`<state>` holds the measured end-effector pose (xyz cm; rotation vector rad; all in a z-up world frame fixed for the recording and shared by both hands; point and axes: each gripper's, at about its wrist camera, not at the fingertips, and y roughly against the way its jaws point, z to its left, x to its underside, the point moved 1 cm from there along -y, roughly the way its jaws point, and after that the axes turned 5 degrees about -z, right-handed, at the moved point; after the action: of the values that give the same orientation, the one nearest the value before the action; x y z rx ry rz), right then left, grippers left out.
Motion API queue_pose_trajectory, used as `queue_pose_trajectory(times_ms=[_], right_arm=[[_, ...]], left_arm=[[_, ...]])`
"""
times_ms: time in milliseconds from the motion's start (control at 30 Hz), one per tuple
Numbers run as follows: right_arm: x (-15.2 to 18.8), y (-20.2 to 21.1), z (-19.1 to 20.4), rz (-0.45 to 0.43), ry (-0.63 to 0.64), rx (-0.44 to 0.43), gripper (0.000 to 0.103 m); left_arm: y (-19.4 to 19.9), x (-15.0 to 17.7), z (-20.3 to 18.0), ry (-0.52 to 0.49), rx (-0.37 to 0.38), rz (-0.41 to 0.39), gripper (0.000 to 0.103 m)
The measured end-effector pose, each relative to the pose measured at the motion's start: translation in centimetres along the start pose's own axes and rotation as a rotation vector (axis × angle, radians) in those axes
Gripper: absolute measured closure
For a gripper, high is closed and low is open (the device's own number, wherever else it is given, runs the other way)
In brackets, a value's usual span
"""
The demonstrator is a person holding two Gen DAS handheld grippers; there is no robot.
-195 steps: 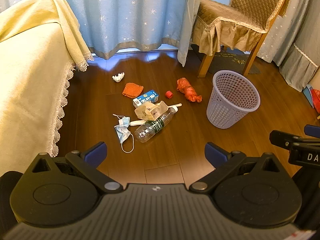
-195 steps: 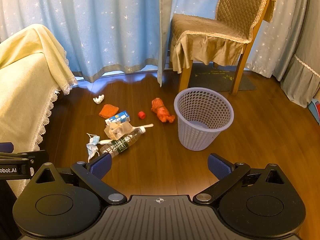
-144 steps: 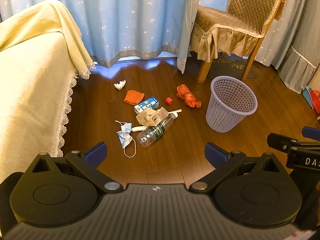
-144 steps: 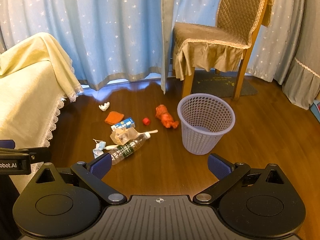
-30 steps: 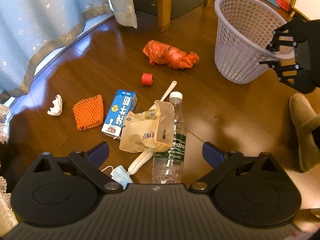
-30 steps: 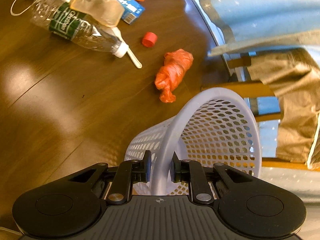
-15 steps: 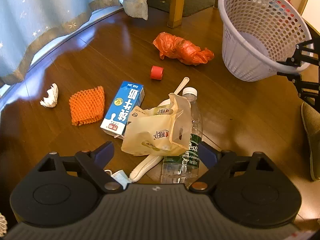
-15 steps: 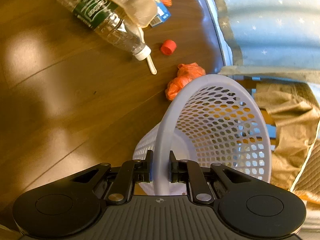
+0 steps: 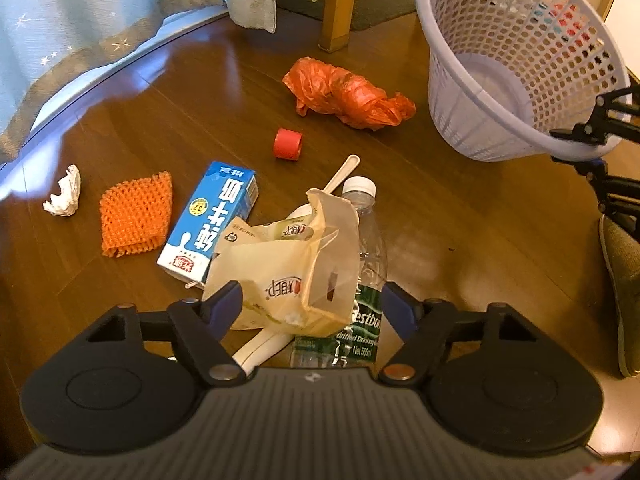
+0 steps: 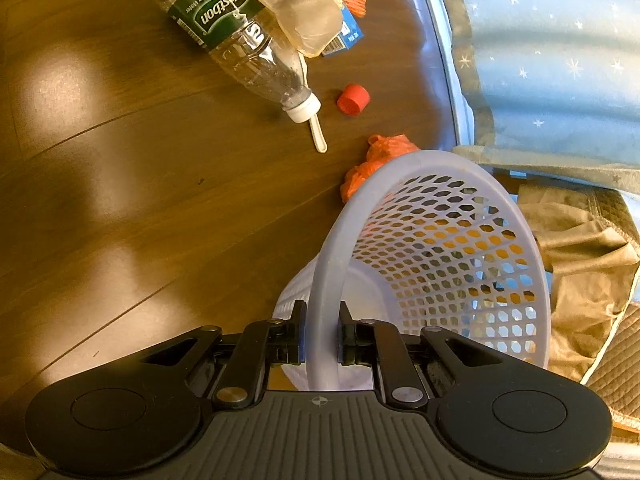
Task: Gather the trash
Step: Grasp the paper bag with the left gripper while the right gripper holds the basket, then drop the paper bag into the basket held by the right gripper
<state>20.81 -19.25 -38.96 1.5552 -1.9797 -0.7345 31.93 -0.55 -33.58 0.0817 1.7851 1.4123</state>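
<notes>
Pinching the tilted basket's [image 10: 432, 240] rim, the right gripper [image 10: 322, 332] is clamped; the left gripper [image 9: 310, 304] gapes around the bag [image 9: 288, 272].

Bare floor [image 9: 460, 216] right — litter heap [image 9: 280, 272] left

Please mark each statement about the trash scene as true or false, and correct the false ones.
1. The right gripper is shut on the rim of the laundry-style basket. True.
2. The basket stands upright on the floor. False: it is tilted, mouth toward the litter.
3. The left gripper is open around the paper bag. True.
4. The red cap is screwed on the water bottle. False: it lies apart on the floor; the bottle has a white cap.
5. The milk carton is in the basket. False: it lies on the floor.
</notes>
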Motion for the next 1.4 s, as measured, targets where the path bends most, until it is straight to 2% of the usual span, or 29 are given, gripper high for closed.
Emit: queue_pose_trajectory(times_ms=[167,367,467,633,700,800,1200,1400], right_arm=[[0.4,0.1,0.4,0.002,0.014,-0.004,0.093],[0.6,0.0,0.5,0.008,0.005,-0.007,0.093],[0.6,-0.2,0.6,0.009,0.004,-0.011,0.093],[0.6,-0.2,0.6,0.011,0.006,-0.02,0.093],[0.6,-0.3,0.6,0.012,0.004,-0.021,0.093],[0.6,-0.3,0.6,0.012,0.003,-0.023,0.093],[1.0,-0.3,1.1,0.019,0.016,-0.038,0.093],[1.0,-0.5,1.0,0.013,0.017,-0.037,0.093]], left_arm=[[-1.3,0.0,-0.2,-0.012,-0.015,0.018,0.047],[-2.2,0.0,-0.1,-0.025,-0.036,0.032,0.058],[-2.4,0.0,-0.2,-0.027,-0.04,0.035,0.068],[-2.1,0.0,-0.4,-0.041,-0.033,0.034,0.078],[-1.9,0.0,-0.6,-0.052,-0.033,0.036,0.089],[-1.4,0.0,-0.7,-0.067,-0.032,0.037,0.096],[2.4,-1.9,-1.6,-0.084,-0.006,-0.017,0.098],[4.7,-4.9,-3.4,-0.169,0.03,-0.112,0.098]])
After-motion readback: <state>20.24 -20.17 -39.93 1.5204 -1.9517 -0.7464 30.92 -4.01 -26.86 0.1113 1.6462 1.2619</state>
